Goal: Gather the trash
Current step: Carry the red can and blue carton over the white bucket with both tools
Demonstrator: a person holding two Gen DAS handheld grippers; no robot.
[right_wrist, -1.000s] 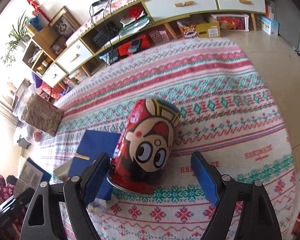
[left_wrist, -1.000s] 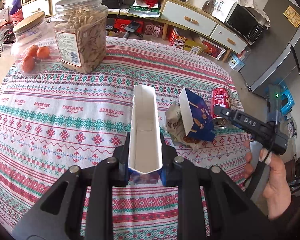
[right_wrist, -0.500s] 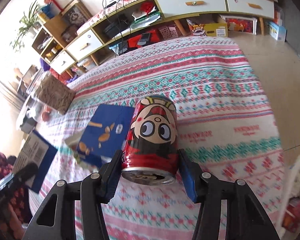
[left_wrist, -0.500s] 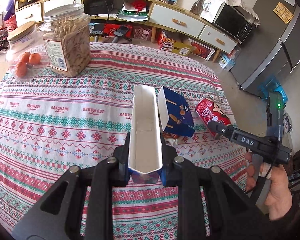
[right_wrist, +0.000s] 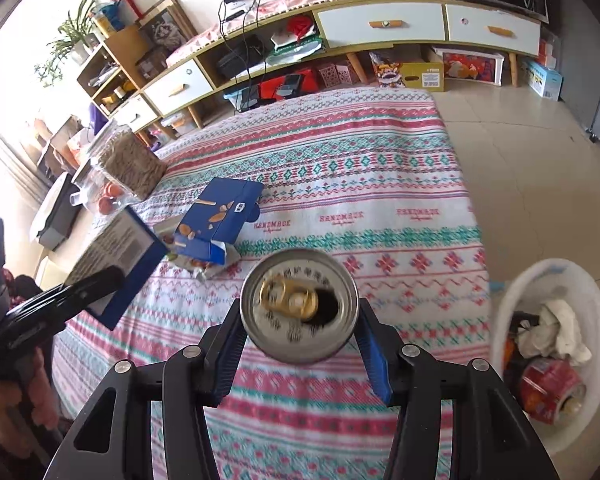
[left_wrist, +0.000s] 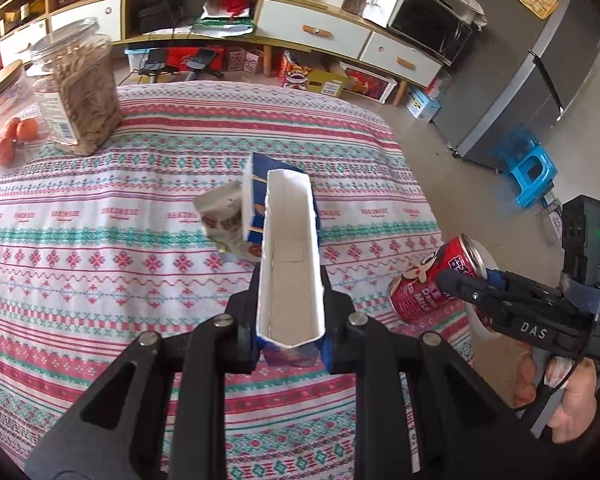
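My left gripper point(left_wrist: 290, 332) is shut on an open blue carton with a white inside point(left_wrist: 290, 256), held above the patterned tablecloth point(left_wrist: 100, 220). My right gripper point(right_wrist: 300, 344) is shut on a red drink can point(right_wrist: 299, 305), lifted off the table with its silver top facing the camera; the can also shows in the left wrist view point(left_wrist: 432, 280). A second blue snack box point(right_wrist: 220, 216) lies on a crumpled wrapper point(left_wrist: 220, 220) mid-table. A white trash bin point(right_wrist: 556, 280) stands on the floor to the right, holding another red can point(right_wrist: 548, 388) and paper.
A clear jar of sticks point(left_wrist: 80, 100) and a jar with orange fruit point(left_wrist: 8, 124) stand at the table's far left. A long cabinet point(right_wrist: 380, 28) lines the wall. A blue stool point(left_wrist: 534, 172) and a grey fridge point(left_wrist: 540, 72) stand on the right.
My right gripper closed on the can, lifted it off the table and tipped it so its top faces the camera. My left gripper moved right with the carton.
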